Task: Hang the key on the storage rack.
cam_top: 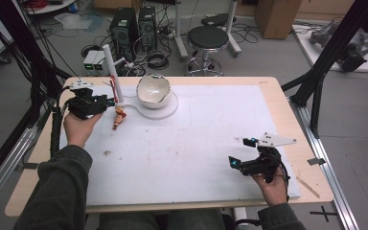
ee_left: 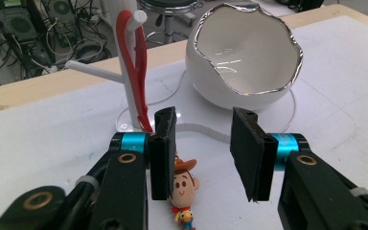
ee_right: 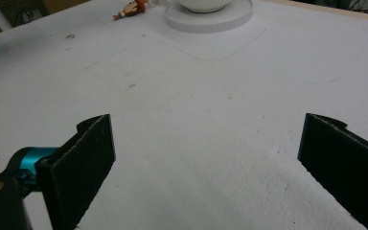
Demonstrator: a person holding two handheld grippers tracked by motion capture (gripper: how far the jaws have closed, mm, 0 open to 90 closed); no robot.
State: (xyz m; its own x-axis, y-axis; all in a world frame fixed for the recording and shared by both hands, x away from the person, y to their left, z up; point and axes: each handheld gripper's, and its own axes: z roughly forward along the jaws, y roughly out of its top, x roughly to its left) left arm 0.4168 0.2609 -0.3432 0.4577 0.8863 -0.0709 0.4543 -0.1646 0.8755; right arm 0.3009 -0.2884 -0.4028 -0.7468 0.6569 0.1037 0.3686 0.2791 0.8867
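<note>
**Cowboy keychain down on the mat, left jaws off it**

**High view:** cowboy keychain (cam_top: 119, 117) lies flat on the white mat (cam_top: 196, 143), just in front of the white peg stand (cam_top: 113, 72) and left of the egg-shaped bowl (cam_top: 153, 91). Left gripper (cam_top: 109, 102) sits right at the stand base, just above the toy. Right gripper (cam_top: 235, 162) is parked well apart at the near right, nothing near it. Judgement: the figure looks released or not yet picked up; can't tell which. If it's meant for the stand or the bowl, that part is not done.

**Left gripper view:** jaws partly open, pads clear of everything, nothing gripped. Keychain (ee_left: 184, 191) lies on the mat below the gap, close to the left pad (ee_left: 163, 153), head toward the stand. A red loop (ee_left: 136, 62) hangs on the stand (ee_left: 132, 91); can't tell whether it belongs to the toy. Bowl (ee_left: 242, 52) is tilted with its mouth toward the camera, silver rim, empty, sitting on a round white base.

**Right gripper view:** jaws wide open, empty, over bare mat (ee_right: 196, 120). Keychain (ee_right: 130, 8) and the bowl's round base (ee_right: 210, 18) show at the far top.

**Surface/room:** mat is scuffed, with faint pencil outlines, and lies on a light wooden table (cam_top: 287, 120). Behind it: black stool (cam_top: 207, 40), PC towers (cam_top: 124, 28), loose cables on a grey floor, black frame posts at both sides.
</note>
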